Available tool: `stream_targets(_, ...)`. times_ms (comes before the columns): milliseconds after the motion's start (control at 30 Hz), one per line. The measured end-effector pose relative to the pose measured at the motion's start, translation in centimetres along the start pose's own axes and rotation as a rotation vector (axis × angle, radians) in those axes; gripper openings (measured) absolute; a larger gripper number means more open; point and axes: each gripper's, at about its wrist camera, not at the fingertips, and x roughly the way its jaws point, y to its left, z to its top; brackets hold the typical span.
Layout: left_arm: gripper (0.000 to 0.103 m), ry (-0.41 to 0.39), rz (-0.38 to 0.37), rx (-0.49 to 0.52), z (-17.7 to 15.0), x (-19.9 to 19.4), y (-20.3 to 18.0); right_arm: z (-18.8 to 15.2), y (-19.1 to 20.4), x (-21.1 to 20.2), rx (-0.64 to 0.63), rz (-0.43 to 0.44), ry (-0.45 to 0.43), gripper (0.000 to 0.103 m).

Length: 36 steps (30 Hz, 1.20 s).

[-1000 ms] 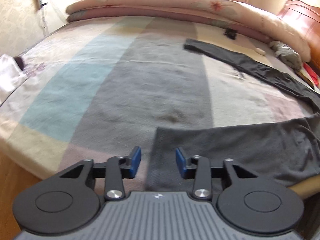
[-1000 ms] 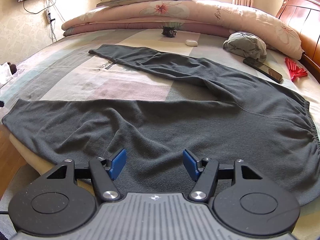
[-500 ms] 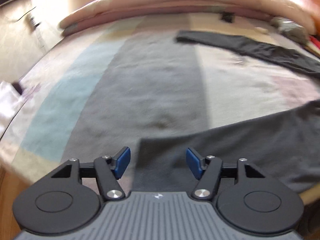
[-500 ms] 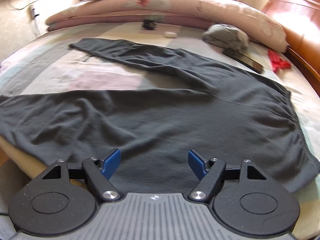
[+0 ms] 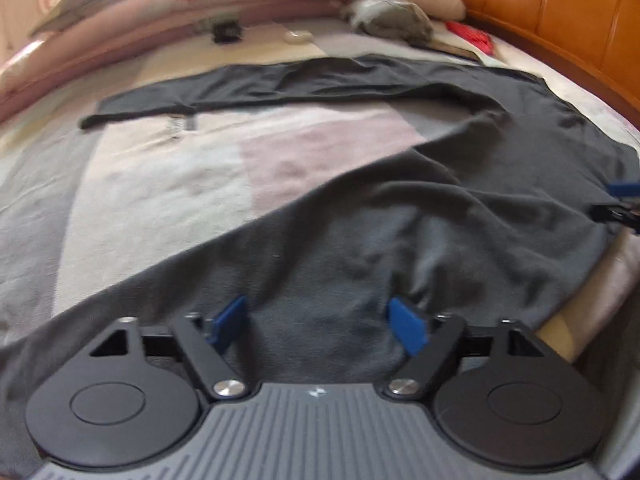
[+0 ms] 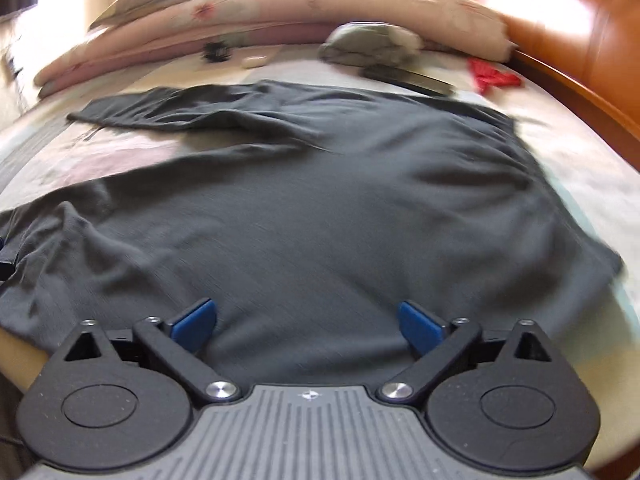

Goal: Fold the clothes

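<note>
Both grippers have swung rightward over the dark trousers (image 6: 320, 216), which lie spread, unfolded, on the bed (image 5: 160, 184). Left gripper (image 5: 318, 324) and right gripper (image 6: 306, 322) hover, fingers apart; beyond, the legs splay, so a shallow pinch risks bunching.

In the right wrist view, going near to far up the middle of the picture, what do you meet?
Right claw → dark grey trousers → bare patchwork bedsheet → stacked floral quilts.
</note>
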Motion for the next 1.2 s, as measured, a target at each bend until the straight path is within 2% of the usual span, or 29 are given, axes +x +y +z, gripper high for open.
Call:
stream_targets(100,0.086,0.019,0.032,-0.053,0.2,-0.5,0.2,0.2,-1.7,-1.5,0.02,0.011,-0.001,0.099)
stream_targets(233,0.086,-0.005,0.034,-0.028,1.7,-1.2,-1.3,3.1,-3.6,-1.4,0.023,0.021,-0.14,0.099)
stream_targets(333,0.086,-0.027,0.017,-0.018,2.8,-1.7,-2.6,5.0,-5.4,1.6,0.074,0.013,-0.12,0.099)
stream_targets(367,0.086,-0.036,0.007,-0.014,3.0,-1.8,-2.9,5.2,-6.0,2.8,0.087,0.008,-0.082,0.099)
stream_targets(433,0.086,-0.043,-0.002,-0.008,3.1,-1.7,-3.4,4.2,-7.2,4.0,0.103,-0.051,-0.029,0.099)
stream_targets(533,0.086,0.051,0.031,-0.062,2.0,-0.1,-2.6,2.1,-7.6,2.6,0.057,-0.097,-0.05,0.101)
stream_targets(567,0.089,0.085,0.042,-0.082,1.6,0.5,-2.3,1.6,-7.6,2.2,0.059,-0.11,-0.044,0.103)
stream_targets(633,0.088,0.078,0.028,-0.119,1.3,0.0,-1.7,1.0,-7.6,1.7,0.043,-0.116,-0.042,0.103)
stream_targets(700,0.088,0.074,0.03,-0.118,1.8,-0.6,-1.6,1.4,-6.9,1.5,0.029,-0.114,-0.035,0.103)
stream_targets(867,0.088,-0.032,-0.019,-0.045,3.9,-2.1,-3.0,3.9,-2.9,1.2,0.01,-0.056,-0.054,0.103)
stream_targets(1000,0.088,-0.013,-0.02,0.002,3.7,-0.8,-5.0,5.4,0.4,1.5,-0.021,-0.013,-0.057,0.103)
stream_targets(1067,0.088,0.03,-0.034,-0.008,2.3,0.0,-5.3,5.0,1.7,3.0,-0.047,-0.012,-0.003,0.103)
stream_targets(1133,0.089,0.035,-0.041,-0.006,0.7,0.1,-5.3,4.0,2.3,4.2,-0.058,-0.019,0.049,0.103)
stream_targets(1200,0.09,0.043,-0.06,0.01,0.0,-0.5,-5.1,3.5,1.6,3.8,-0.023,0.009,0.032,0.103)
